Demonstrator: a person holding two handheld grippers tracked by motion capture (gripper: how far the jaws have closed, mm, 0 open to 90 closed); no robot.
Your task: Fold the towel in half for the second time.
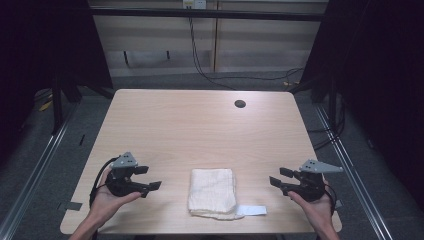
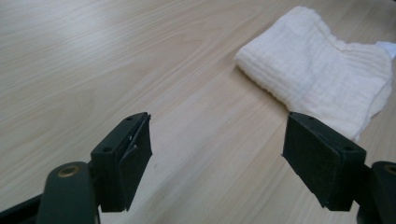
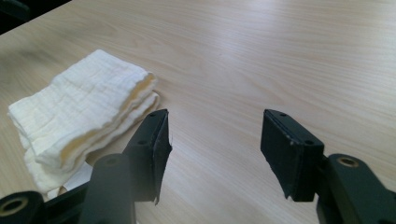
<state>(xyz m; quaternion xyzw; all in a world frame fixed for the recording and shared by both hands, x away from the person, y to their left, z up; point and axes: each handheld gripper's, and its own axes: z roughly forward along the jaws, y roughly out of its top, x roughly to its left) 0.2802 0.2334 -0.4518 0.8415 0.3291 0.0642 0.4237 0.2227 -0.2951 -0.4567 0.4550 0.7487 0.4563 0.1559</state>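
While both sets of jaws stand spread w/ nothing between, I see folded cloth (image 1: pixel 212 192) at table's (image 1: pixel 200 125) near edge, midway btwn left gripper (image 1: pixel 149 178) & right gripper (image 1: pixel 278 177), long axis running away from me; neither nearer.

We look down on a pale wood tabletop (image 1: pixel 200 125) with a round cable hole (image 1: pixel 240 104) near its far edge. Grey floor (image 1: pixel 35 165) surrounds it, dark curtains (image 1: pixel 380 75) flank both sides, and black cables (image 1: pixel 200 60) trail down the light panelled wall (image 1: pixel 260 45).
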